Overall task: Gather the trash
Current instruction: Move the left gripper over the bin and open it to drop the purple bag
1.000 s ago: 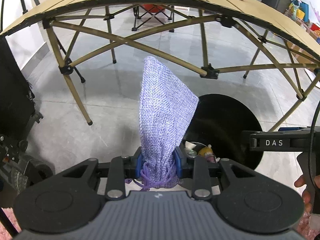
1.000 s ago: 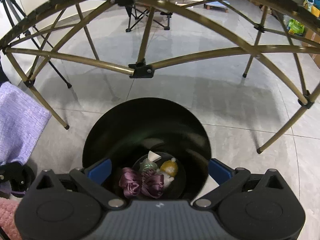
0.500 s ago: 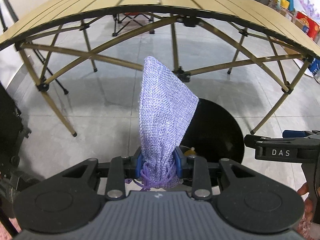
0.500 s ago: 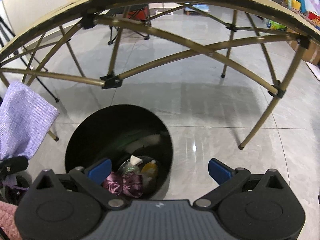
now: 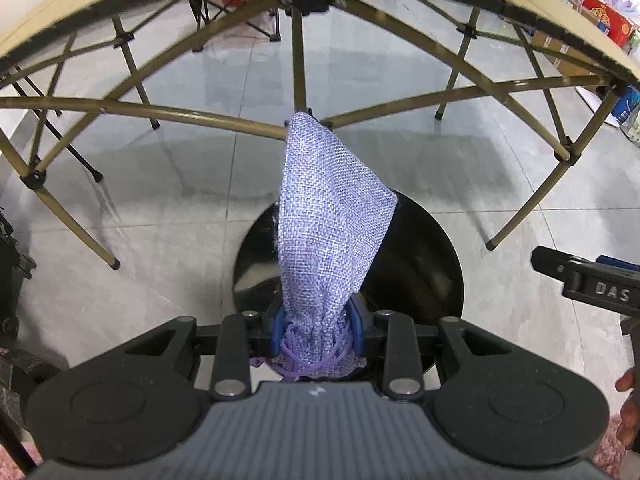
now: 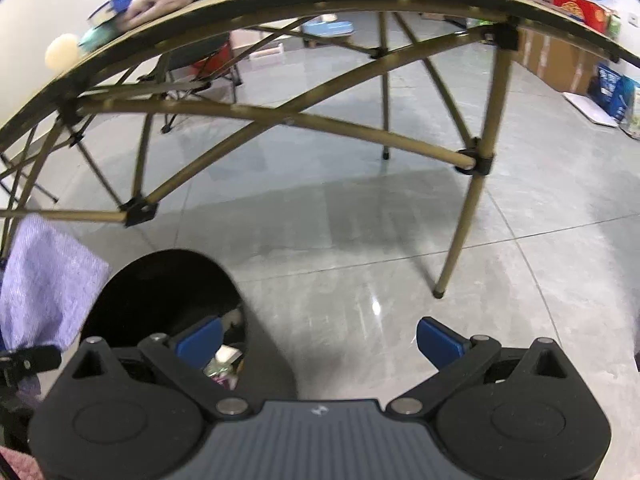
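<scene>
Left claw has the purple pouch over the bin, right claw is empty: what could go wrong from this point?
1. The purple pouch is pinched only at its drawstring end in the left claw; the loose cord could snag on a finger at release.
2. The pouch stands wide above the black bin, so it might catch the rim rather than drop in.
3. The open right claw sits near the bin's edge and may bump it.

place: indoor room, storage-like | floor (image 6: 360,220): glossy grey tiles | folding camp table (image 6: 280,12) | folding chair (image 6: 208,64) | cardboard boxes (image 6: 560,56) along wall
</scene>
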Demonstrator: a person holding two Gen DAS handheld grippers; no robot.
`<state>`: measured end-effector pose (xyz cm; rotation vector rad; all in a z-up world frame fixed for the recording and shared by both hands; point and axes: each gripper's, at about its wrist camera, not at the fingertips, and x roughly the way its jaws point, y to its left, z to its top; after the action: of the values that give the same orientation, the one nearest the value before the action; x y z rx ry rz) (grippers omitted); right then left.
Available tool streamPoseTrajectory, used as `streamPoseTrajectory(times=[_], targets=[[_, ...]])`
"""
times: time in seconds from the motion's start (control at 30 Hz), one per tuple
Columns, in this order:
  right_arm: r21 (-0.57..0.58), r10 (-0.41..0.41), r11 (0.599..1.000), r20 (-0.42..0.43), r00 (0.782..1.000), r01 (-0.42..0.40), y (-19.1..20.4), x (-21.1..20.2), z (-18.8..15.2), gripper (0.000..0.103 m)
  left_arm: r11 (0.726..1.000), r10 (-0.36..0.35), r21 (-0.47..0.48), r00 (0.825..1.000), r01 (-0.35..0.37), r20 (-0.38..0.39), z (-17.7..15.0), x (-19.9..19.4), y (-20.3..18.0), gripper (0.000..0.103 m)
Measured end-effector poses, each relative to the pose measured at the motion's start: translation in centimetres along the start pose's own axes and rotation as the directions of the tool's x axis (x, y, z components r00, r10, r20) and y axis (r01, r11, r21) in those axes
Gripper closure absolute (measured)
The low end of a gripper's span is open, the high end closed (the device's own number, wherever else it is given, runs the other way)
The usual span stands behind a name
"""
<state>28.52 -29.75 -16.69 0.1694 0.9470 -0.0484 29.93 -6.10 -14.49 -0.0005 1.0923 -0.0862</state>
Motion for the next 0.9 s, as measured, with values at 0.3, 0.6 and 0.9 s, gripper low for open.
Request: streamPoseTrajectory(times=[0.3, 0.6, 0.9], targets=[[0.031, -0.009, 0.999, 0.002, 1.0, 0.009, -1.8, 0.7, -0.3, 0.0, 1.0, -0.026, -0.013, 0.996, 0.025, -0.08, 0.7, 3.3, -1.5, 0.072], [0.043, -0.014, 0.999, -0.002, 1.0, 0.014, -2.3, 1.1, -0.5, 0.0, 0.998, -0.044, -0.048, 0.986, 0.037, -0.159, 0.5, 5.8, -1.5, 0.072], [0.068, -0.005, 0.998, -0.017, 1.0, 0.006, -2.4, 1.4, -0.7, 0.0, 0.999, -0.027, -0.034, 0.989, 0.023, -0.145, 0.5, 5.8, -1.6, 0.019]])
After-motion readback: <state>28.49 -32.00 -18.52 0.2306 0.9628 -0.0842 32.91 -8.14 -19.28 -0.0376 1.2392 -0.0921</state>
